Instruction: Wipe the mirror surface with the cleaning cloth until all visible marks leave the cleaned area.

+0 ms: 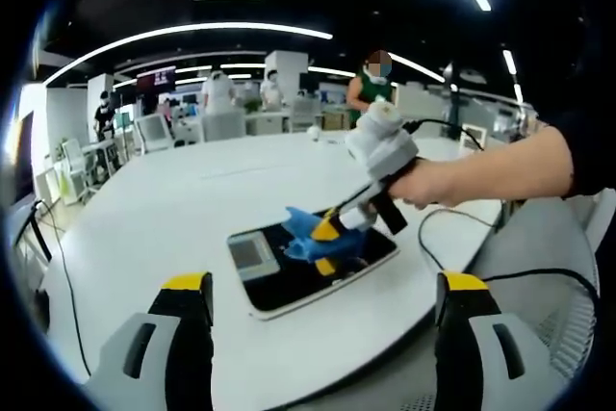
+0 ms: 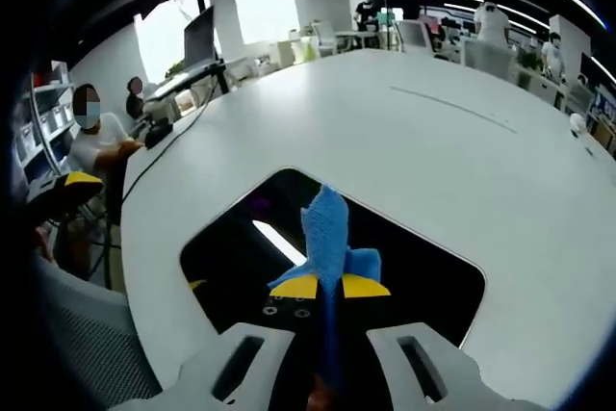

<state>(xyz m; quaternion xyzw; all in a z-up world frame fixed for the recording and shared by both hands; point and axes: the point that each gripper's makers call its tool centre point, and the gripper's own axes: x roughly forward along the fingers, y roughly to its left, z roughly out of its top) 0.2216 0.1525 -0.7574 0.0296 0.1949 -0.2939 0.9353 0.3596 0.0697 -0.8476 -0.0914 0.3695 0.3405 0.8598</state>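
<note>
— What are the two hand-held tools doing at this moment?

— The left grey gripper with yellow-tipped jaws (image 1: 322, 291) hangs low in the left gripper view, its jaws spread wide apart with nothing between them.

— And the other one?

— The right grey-and-white gripper with yellow-tipped jaws (image 1: 327, 245) reaches in from the right side of that view, tilted downward, its jaws pinched together on the blue cleaning cloth (image 2: 332, 233). The person's bare hand (image 1: 438, 180) is wrapped around its handle, the forearm extending back to a dark sleeve (image 1: 587, 156).
</note>
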